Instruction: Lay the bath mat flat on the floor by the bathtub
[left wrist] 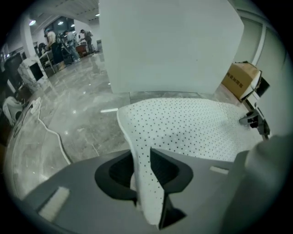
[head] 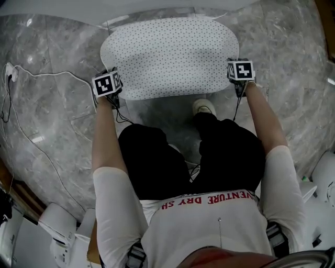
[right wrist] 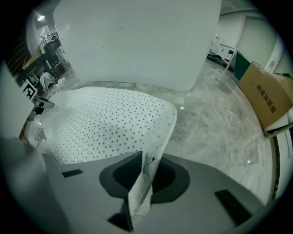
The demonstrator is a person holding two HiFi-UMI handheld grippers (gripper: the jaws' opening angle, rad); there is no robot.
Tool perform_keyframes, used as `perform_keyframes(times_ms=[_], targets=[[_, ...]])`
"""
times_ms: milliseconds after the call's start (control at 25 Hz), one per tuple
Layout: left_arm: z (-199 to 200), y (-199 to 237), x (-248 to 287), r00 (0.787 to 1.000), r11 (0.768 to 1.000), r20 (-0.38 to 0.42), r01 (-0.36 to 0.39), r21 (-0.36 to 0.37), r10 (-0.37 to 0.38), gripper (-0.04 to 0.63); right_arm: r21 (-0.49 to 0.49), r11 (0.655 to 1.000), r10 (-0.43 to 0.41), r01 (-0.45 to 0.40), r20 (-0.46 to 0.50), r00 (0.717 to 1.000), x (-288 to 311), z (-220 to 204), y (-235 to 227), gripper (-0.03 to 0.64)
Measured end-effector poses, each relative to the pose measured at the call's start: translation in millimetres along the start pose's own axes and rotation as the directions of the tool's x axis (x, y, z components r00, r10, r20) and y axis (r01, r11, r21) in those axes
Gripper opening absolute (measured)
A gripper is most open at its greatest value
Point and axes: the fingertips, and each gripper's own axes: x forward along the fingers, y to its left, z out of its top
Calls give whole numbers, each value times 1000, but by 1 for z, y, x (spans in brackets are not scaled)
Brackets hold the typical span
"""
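Observation:
The white bath mat [head: 172, 57] with small dark dots lies spread on the grey marble floor, its far edge against the white bathtub wall [head: 157, 11]. My left gripper [head: 119, 86] is shut on the mat's near left corner. My right gripper [head: 234, 76] is shut on the near right corner. In the left gripper view the mat's edge [left wrist: 142, 151] rises folded between the jaws of the left gripper [left wrist: 146, 185]. In the right gripper view a thin upright strip of mat [right wrist: 151, 151] stands pinched in the right gripper [right wrist: 139, 189]. Beyond both the mat lies flat.
A white cable [head: 47, 73] runs over the floor at the left. The person's white shoe [head: 203, 107] stands just behind the mat's near edge. A cardboard box [left wrist: 240, 80] [right wrist: 265, 98] sits to the right of the tub. White equipment [head: 57, 225] stands at the bottom left.

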Motion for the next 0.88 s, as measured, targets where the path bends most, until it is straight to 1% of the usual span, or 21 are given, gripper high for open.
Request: perform_keyframes(times_ms=[40,80,120,200,280,360,480,560,640,680,760,800,840,880], targets=[[-3,2,3,1000,999,-1,7,-39,-7,111,9,1000,1,-1,-8,1000,2,-3,-1,61],[-5,4,5,1000,997,0,9,-75,-9,162,18,1000,2,-2,-10,1000,4,-5,-1,110],[-7,5,6,1000,995,3,7,-101,-6,199,25,1000,2,-2,-9,1000,5,-7,-2,149],[-11,6,8,1000,993,7,-7,-115,8,278,39,999,-10,11,-7,1000,6,-11,-5,248],[-13,10,7,999,993,14,-37,-116,39,382,47,998,-45,45,-7,999,4,-14,-13,283],[-11,18,3,995,989,44,-79,-124,85,445,54,994,-94,93,8,996,-1,-12,-23,300],[-3,29,-7,988,986,85,-120,-112,130,460,66,987,-149,146,40,988,-13,-5,-34,305],[5,30,-15,985,988,109,-123,-98,133,460,63,987,-149,145,60,987,-18,-1,-33,305],[15,27,-23,982,989,140,-117,-88,129,459,45,992,-124,120,80,989,-24,5,-26,305],[22,22,-27,981,992,160,-102,-75,113,457,31,995,-101,99,84,991,-26,8,-21,305],[34,6,-34,979,998,199,-47,-29,52,454,-6,999,-49,49,81,996,-32,14,-6,300],[39,-2,-39,977,1000,213,-27,-2,27,450,-26,999,-33,35,86,996,-36,19,1,267],[44,-8,-45,973,999,228,-27,20,21,407,-44,998,-28,33,103,994,-42,25,8,193],[50,-11,-52,968,998,250,-44,35,34,280,-61,997,-29,37,131,991,-49,34,13,113]])
